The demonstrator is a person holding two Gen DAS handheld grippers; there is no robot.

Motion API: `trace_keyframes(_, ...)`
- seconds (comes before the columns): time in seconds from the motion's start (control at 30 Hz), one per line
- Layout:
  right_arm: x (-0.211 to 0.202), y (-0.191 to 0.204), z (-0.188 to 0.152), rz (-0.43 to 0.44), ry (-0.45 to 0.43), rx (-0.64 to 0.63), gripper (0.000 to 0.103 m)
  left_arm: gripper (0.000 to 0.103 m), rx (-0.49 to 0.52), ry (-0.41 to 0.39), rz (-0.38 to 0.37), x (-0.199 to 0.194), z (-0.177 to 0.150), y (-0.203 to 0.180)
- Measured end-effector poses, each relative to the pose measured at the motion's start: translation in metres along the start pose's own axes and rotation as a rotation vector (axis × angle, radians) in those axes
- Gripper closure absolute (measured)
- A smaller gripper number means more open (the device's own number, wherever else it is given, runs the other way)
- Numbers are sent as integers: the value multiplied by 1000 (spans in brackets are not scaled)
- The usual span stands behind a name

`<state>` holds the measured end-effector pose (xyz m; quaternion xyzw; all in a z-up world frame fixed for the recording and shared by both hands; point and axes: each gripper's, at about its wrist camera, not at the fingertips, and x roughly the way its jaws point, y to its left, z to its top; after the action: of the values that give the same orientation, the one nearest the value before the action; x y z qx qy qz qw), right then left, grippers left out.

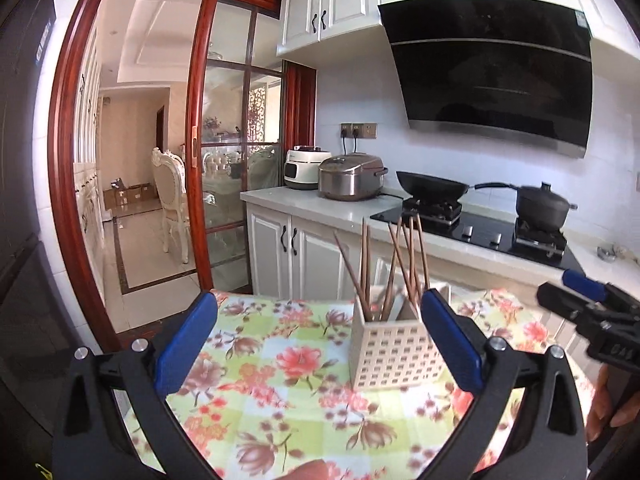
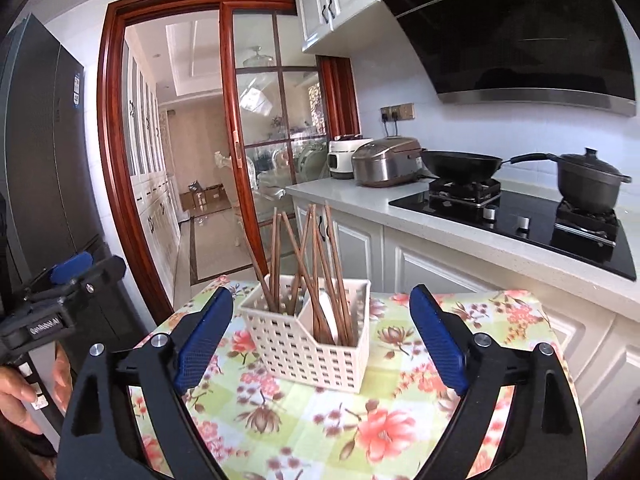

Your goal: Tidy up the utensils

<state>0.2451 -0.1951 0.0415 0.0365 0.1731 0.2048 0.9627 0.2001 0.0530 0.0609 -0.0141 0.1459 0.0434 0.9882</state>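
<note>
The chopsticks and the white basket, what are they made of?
The chopsticks look like wood: thin, matte brown sticks. The white basket looks like moulded plastic: smooth, with neat rows of square holes. Neither can be told for sure.

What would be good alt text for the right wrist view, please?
A white basket holding brown chopsticks and a white spoon stands on a floral tablecloth, framed by the open right gripper. Behind it are a stove with a wok and a pot.

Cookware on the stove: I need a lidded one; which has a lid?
The pot on the right burner has a knobbed lid; the wok beside it sits open.
</note>
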Motion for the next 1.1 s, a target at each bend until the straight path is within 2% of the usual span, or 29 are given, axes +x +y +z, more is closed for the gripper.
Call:
trace_keyframes(0.13, -19, -7, -20, 20, 11, 53, 18, 5, 26, 0, -39, -14, -20, -7)
trace_keyframes(0.37, -29, -4, -39, -6, 50, 11, 18, 5, 45, 20, -122, -25, -42, -21)
trace_keyframes(0.57, -34, -4, -43, -12, 63, -11, 18, 5, 41, 58, -126, -21, -51, -22)
trace_keyframes(1.1, -32, 14, -49, 21, 82, -59, 18, 5, 57, 79, -156, -21, -55, -29)
